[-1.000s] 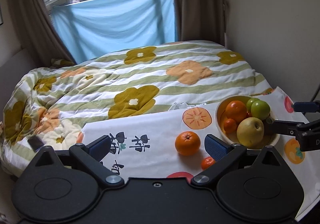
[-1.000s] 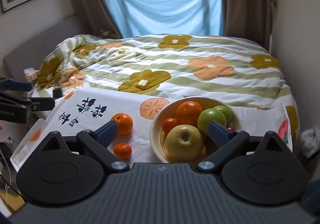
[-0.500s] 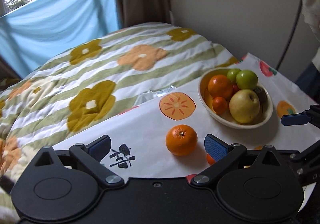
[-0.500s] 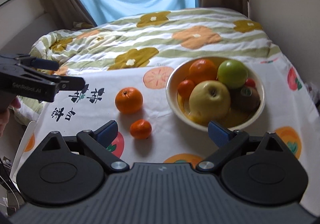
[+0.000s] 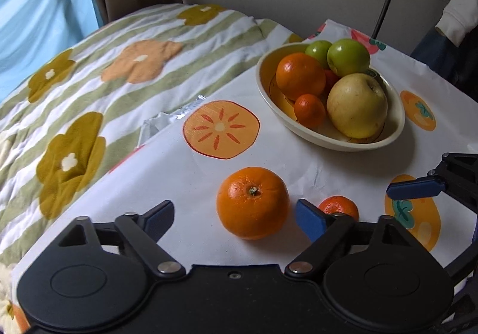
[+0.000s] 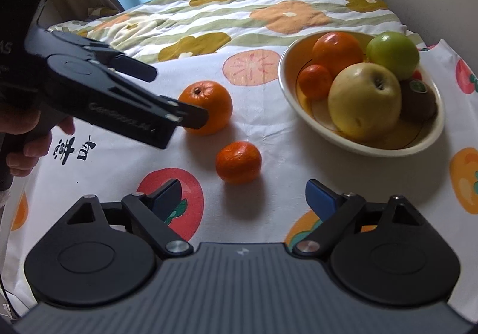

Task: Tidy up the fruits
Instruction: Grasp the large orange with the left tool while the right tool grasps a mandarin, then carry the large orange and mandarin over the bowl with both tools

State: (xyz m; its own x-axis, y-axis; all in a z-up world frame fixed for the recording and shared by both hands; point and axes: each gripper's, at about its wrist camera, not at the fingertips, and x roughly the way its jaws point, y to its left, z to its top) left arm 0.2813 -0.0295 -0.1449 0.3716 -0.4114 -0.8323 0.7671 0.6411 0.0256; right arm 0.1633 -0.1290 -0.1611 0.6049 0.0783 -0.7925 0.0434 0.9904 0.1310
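I held the left gripper [image 5: 233,214] low, jaws apart around the big orange [image 5: 252,202]; the right gripper [image 6: 243,195] hovered, jaws apart, before the small orange [image 6: 238,162].

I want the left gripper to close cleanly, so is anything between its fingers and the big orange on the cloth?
Nothing visible. The left gripper is open, with the large orange directly ahead between its fingers. The small mandarin lies just beyond the right finger, outside the gap.
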